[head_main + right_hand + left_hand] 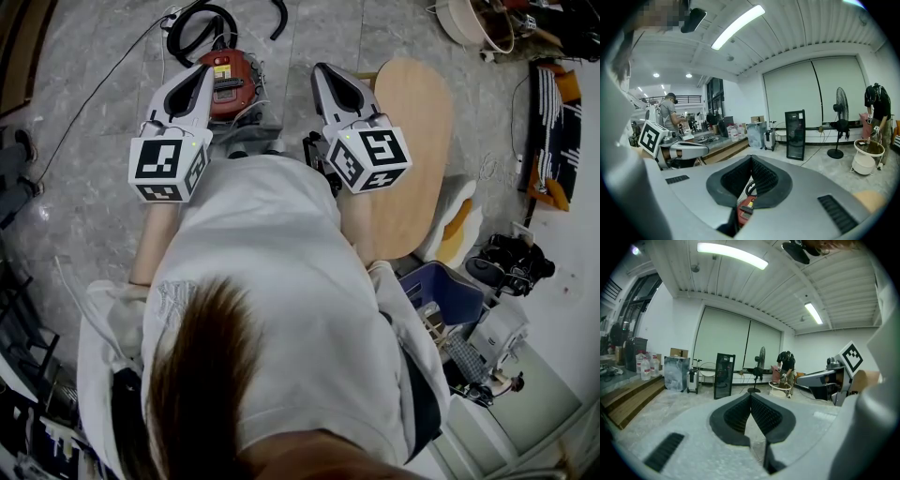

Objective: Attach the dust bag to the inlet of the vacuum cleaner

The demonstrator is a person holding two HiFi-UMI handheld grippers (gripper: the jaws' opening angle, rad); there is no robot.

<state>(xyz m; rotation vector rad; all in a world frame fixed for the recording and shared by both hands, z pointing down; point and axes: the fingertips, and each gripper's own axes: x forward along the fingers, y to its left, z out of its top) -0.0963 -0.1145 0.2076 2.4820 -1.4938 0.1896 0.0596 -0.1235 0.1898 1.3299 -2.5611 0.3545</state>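
The red vacuum cleaner [228,82] stands on the grey floor ahead of me, its black hose [202,28] coiled behind it. My left gripper [200,75] hovers above the vacuum's left side, jaws shut and nothing in them. My right gripper [323,73] is held to the vacuum's right, also shut and empty. In the left gripper view the shut left gripper [750,397] points across the room. Below the shut right gripper [751,159] a piece of the red vacuum [746,209] shows. I can see no dust bag in any view.
An oval wooden tabletop [417,141] lies right of the right gripper. Across the room stand a black cabinet [724,376], a pedestal fan [761,366] and a person [786,366] bent over a white basket [780,389]. Wooden steps [628,397] rise at the left.
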